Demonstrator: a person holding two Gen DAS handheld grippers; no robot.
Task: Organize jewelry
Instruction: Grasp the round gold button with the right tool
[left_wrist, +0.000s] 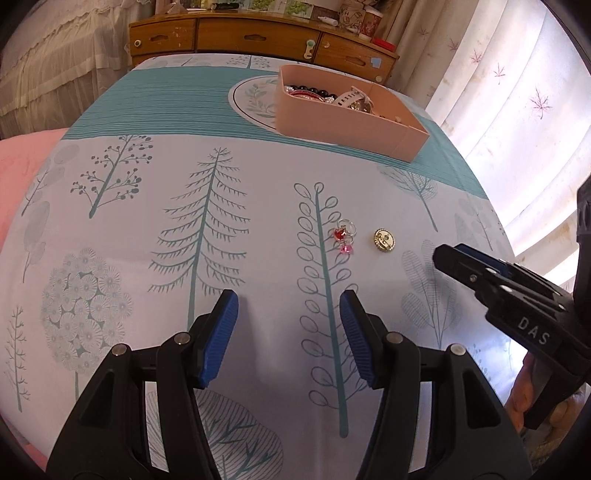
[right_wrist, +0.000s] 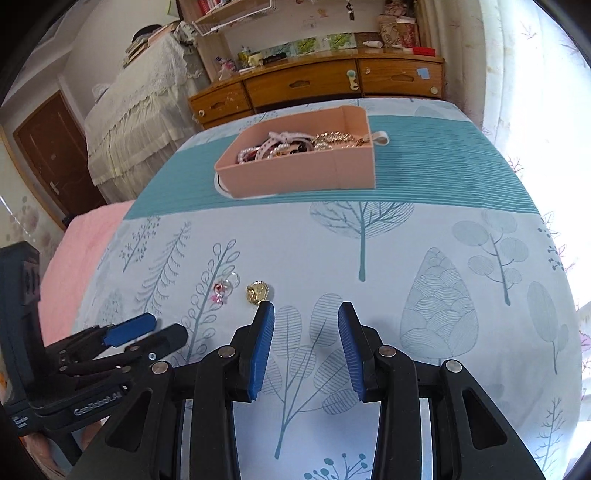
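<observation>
The bedsheet (left_wrist: 258, 229) is pale blue-white, printed with teal and grey trees and leaves and crossed by a band of fine teal stripes. The box (left_wrist: 343, 125) is peach-pink. One charm (left_wrist: 343, 239) shows red and pink stones on silvery rings; the brooch (left_wrist: 384, 240) beside it is gold. Both grippers (left_wrist: 288, 314) (right_wrist: 306, 325) are black with blue ribbed pads. The dresser (right_wrist: 314, 83) is honey-brown wood.

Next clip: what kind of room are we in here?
Most likely a bedroom in a home. The work surface looks like a bed under a tree-printed teal and white sheet, with a wooden chest of drawers behind it and lace-trimmed cream covers draped over furniture nearby.
</observation>
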